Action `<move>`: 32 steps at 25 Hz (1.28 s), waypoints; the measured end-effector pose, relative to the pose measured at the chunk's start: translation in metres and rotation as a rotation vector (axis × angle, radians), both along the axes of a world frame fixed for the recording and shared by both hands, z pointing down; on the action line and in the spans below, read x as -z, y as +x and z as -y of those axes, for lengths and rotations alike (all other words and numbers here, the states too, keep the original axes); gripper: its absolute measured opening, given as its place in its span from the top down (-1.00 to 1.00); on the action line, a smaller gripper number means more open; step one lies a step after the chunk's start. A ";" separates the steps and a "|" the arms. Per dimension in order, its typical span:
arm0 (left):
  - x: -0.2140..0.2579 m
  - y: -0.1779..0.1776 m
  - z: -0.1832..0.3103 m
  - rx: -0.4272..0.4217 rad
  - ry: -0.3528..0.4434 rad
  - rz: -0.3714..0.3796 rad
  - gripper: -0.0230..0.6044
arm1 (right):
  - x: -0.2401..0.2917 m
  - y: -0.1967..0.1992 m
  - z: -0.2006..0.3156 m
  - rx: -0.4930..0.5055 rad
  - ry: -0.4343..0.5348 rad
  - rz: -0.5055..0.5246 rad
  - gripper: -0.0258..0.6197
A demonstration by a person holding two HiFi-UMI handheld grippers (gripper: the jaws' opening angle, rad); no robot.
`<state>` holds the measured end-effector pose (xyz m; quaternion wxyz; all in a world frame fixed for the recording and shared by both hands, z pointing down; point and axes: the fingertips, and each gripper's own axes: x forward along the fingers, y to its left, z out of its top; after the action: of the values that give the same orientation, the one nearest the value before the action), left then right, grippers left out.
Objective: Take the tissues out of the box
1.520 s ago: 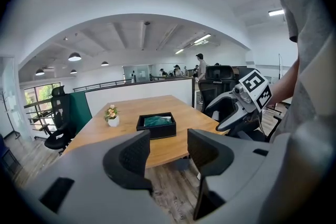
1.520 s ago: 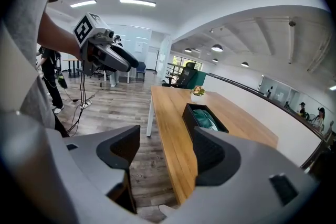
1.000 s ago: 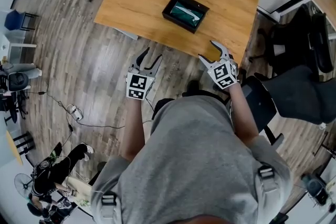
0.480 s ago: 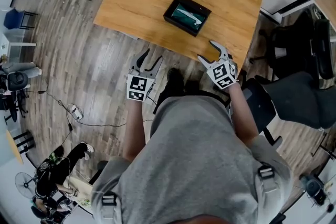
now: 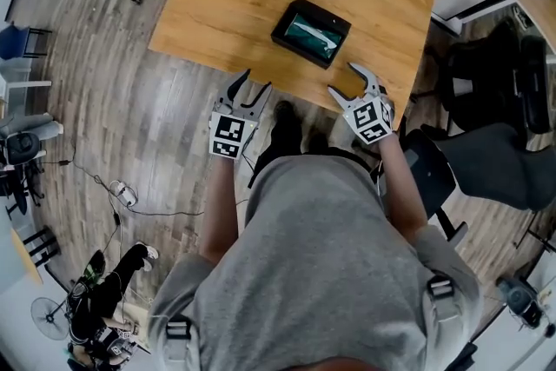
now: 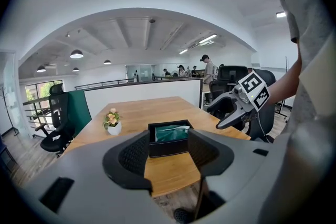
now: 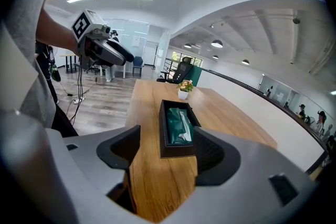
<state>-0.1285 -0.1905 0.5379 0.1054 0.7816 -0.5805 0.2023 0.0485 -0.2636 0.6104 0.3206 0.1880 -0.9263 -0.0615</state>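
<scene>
Closing in on the table, both grippers released and empty.
Head view: the left gripper (image 5: 257, 81) has edged forward to the table (image 5: 217, 13) edge, level with the right gripper (image 5: 340, 79); the black box (image 5: 295, 36) sits mid-table, well apart from both. Left gripper view: jaws apart, nothing between. Right gripper view: jaws apart too; green tissues (image 7: 178, 124), seemingly a wrapped pack, lie inside, so reaching in likely comes next.

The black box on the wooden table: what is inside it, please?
Inside the black box lies a green tissue pack, filling most of it. Whatever is under the pack, and the box's floor, is covered and cannot be seen.
</scene>
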 end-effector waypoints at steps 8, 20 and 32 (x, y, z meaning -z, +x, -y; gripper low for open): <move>-0.006 -0.017 0.022 -0.038 -0.012 -0.022 0.16 | -0.005 -0.015 0.015 -0.032 -0.014 -0.025 -0.09; -0.015 -0.028 0.073 -0.172 -0.025 -0.027 0.16 | -0.013 -0.048 0.040 -0.070 -0.043 -0.032 -0.04; -0.024 -0.055 0.101 -0.275 -0.039 -0.018 0.16 | -0.023 -0.061 0.068 -0.163 -0.047 -0.053 0.02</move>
<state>-0.1836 -0.2917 0.5618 0.0971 0.8534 -0.4629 0.2192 -0.0128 -0.3321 0.6334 0.3530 0.2536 -0.9004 -0.0186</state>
